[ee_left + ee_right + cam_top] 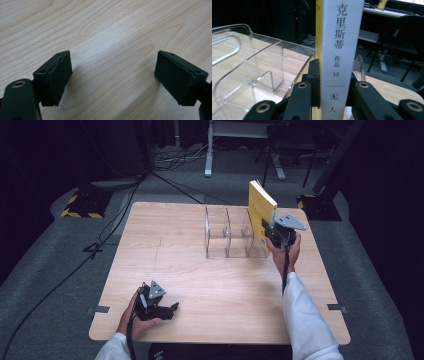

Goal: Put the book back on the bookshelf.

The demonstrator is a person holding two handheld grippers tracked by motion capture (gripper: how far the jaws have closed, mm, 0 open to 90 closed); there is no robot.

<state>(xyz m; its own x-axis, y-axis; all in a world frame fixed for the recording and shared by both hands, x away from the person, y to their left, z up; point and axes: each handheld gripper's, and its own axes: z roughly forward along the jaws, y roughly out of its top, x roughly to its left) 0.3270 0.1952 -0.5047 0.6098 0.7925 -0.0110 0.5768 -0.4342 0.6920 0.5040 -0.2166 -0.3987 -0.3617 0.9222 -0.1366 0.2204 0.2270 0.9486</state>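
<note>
Yellow covers and a white spine mark the book (261, 209) that the right gripper (280, 236) holds upright near the far right corner of the wooden table (200, 285). In the right gripper view the spine (342, 50) faces the camera, printed with a column of black Chinese characters and the number 10 above a thin rule, with a narrow yellow strip of cover showing along its left edge. The two black jaws press against the covers from either side low on the book, closed tight on it. From above, the book stands tall and slightly tilted, its page block pale at the top, just over the right end of a clear plastic rack (232, 236) with upright dividers that sits toward the far edge of the table. Whether the book's bottom touches the rack or the table cannot be told.

The left gripper (167, 310) rests at the near left corner of the table in the person's hand, its jaws spread wide apart with nothing but bare wood grain between the black pads (58, 77).
</note>
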